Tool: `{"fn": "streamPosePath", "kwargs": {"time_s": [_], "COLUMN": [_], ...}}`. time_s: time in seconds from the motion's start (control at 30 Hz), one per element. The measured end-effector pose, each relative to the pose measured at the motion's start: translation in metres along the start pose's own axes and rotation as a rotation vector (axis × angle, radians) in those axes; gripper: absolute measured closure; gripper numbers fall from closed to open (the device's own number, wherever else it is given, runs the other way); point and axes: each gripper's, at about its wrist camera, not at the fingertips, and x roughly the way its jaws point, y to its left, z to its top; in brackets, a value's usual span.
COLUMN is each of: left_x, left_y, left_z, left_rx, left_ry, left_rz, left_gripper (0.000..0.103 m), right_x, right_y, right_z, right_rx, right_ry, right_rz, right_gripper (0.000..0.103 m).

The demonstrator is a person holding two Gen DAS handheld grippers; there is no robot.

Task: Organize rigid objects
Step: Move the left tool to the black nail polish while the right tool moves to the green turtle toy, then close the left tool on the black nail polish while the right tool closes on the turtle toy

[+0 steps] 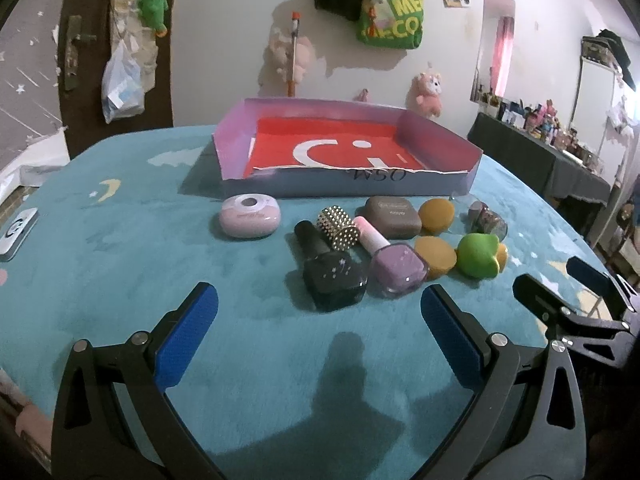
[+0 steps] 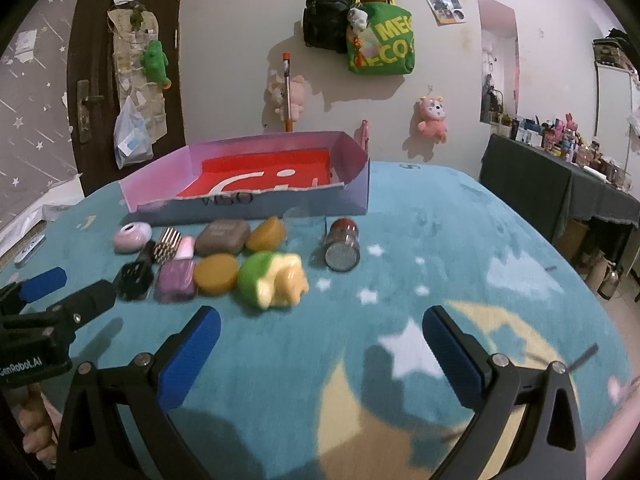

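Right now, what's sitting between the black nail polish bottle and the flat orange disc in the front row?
The lilac nail polish bottle lies between the black nail polish bottle and the orange disc, clearest in the left wrist view.

A green tote bag (image 2: 380,40) and black backpack (image 2: 324,20) hang on the wall. A pink plush toy (image 2: 433,119) hangs lower, right of them. Bottles crowd a dark side table (image 2: 560,184).
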Motion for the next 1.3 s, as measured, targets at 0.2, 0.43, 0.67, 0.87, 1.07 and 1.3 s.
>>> {"fn": "streamPosePath", "kwargs": {"time_s": [0.2, 0.43, 0.67, 0.87, 1.07, 1.3], "left_x": [0.016, 0.037, 0.048, 0.053, 0.058, 0.055], "left_y": [0.003, 0.006, 0.006, 0.012, 0.006, 0.001], "left_z": [0.015, 0.026, 0.025, 0.028, 0.026, 0.027], "left_rx": [-0.021, -0.043, -0.030, -0.058, -0.025, -0.005], "left_ry": [0.061, 0.147, 0.193, 0.202, 0.228, 0.216], "left_rz": [0.007, 0.024, 0.035, 0.003, -0.030, -0.077], "left_gripper": [0.000, 0.000, 0.001, 0.021, 0.043, 0.062], "right_x": [0.018, 0.038, 0.059, 0.066, 0.066, 0.065], "right_y": [-0.004, -0.007, -0.011, -0.010, -0.006, -0.002], "right_z": [0.020, 0.032, 0.031, 0.031, 0.031, 0.029], "right_rx": [-0.015, -0.024, 0.018, 0.055, 0.061, 0.064], "right_ry": [0.054, 0.133, 0.249, 0.291, 0.297, 0.293], "right_rz": [0.019, 0.039, 0.136, 0.233, 0.287, 0.344], "right_gripper": [0.000, 0.000, 0.009, 0.023, 0.040, 0.057]}}
